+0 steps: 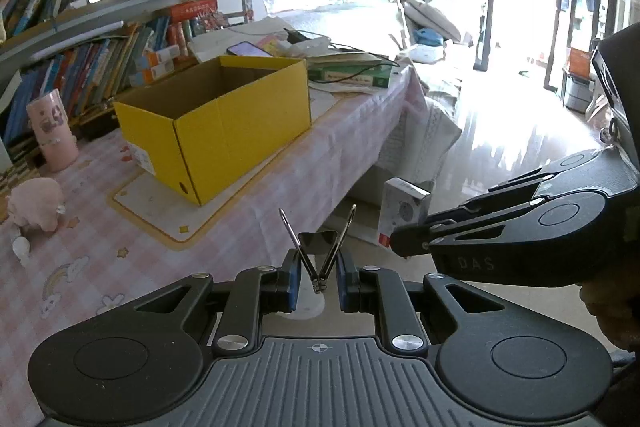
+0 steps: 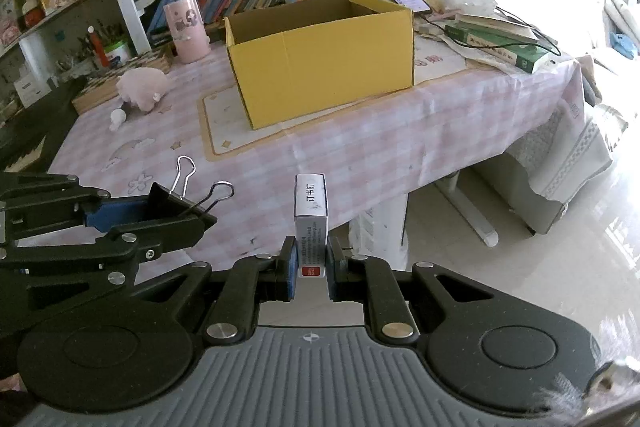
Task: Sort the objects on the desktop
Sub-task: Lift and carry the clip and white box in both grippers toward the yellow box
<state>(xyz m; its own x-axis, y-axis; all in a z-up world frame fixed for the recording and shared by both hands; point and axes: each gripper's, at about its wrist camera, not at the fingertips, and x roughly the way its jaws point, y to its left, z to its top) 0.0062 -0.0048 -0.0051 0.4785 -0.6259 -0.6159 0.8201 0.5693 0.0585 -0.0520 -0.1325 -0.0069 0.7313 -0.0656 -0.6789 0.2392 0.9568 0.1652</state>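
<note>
Two claws up, both loaded! Left claw (image 1: 318,281) pinches a black binder clip (image 1: 318,247), wire handles splayed upward. Right claw (image 2: 312,267) clamps a small white staple box (image 2: 311,223), standing upright between its pads. Both hover off the table (image 2: 360,147) edge, where the open yellow box (image 2: 320,55) sits on a mat.
</note>
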